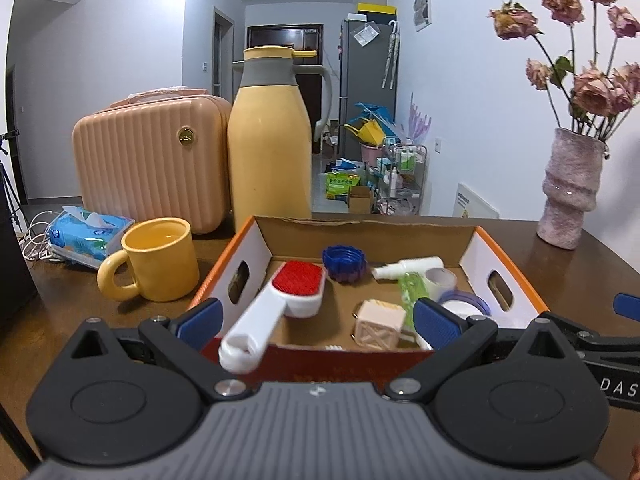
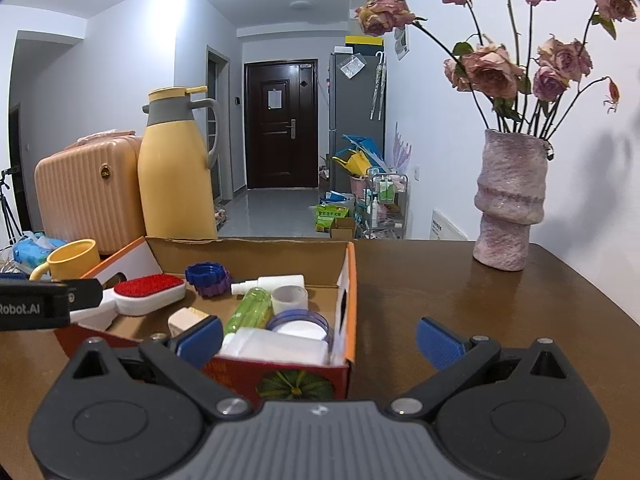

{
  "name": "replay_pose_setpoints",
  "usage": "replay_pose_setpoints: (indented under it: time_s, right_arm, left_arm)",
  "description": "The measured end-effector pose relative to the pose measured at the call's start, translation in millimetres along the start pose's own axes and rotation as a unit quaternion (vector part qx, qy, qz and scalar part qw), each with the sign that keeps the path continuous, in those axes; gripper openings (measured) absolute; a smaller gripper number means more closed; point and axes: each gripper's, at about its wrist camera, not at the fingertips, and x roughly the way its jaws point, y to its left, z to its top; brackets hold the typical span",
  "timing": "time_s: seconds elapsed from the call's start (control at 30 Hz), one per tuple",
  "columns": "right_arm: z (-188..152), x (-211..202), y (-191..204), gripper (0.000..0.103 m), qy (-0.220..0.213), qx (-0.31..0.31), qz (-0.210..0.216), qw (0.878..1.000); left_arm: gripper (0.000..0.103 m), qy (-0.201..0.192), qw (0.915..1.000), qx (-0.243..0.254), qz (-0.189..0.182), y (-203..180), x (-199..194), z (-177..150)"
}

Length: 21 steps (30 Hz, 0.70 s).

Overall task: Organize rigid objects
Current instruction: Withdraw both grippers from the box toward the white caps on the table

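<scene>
**Both claws wide open at the box, brush handle poking out**

Here's the left claw (image 1: 316, 322), jaws spread wide and holding nothing, hovering at the near edge of the cardboard box (image 1: 472, 236) on the brown surface (image 1: 580, 276). The thing nearest to it is the red-faced white brush (image 1: 298, 290), lying in the box's left half. Its long axis runs from the bristle head, farther in, back toward the near left, and the handle end juts over the box's near wall, just inside the left finger. That's the relation to watch: the handle points almost straight at this claw, so a grab looks to need a small shift left.

The right claw (image 2: 320, 338) is equally wide open and empty, level, sitting at the box's near right corner, with bare surface ahead on its right side. Nearest it are a white container (image 2: 276, 346) and a purple-rimmed lid (image 2: 298, 326). The left claw is clearly nearer to the brush.
</scene>
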Motion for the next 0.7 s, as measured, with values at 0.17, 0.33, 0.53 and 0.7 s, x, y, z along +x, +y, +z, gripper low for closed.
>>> replay_pose_setpoints:
  time_s: [0.17, 0.33, 0.53, 0.7]
  right_arm:
    - [-7, -18, -8, 0.103, 0.001, -0.001, -0.001, 1.000]
    - [-15, -32, -17, 0.103, 0.006, -0.002, -0.002, 1.000]
    - [-26, -44, -30, 0.103, 0.012, 0.000, -0.002, 1.000]
    - [-35, -50, -43, 0.103, 0.019, 0.005, -0.005, 1.000]
  left_arm:
    - [0.103, 0.005, 0.9999, 0.009, -0.007, -9, -15, -10]
    - [0.103, 0.013, 0.9997, 0.010, -0.015, -18, -26, -20]
    - [0.103, 0.033, 0.9991, 0.013, -0.024, -32, -32, -33]
    - [0.103, 0.055, 0.9979, 0.006, -0.032, -40, -31, -44]
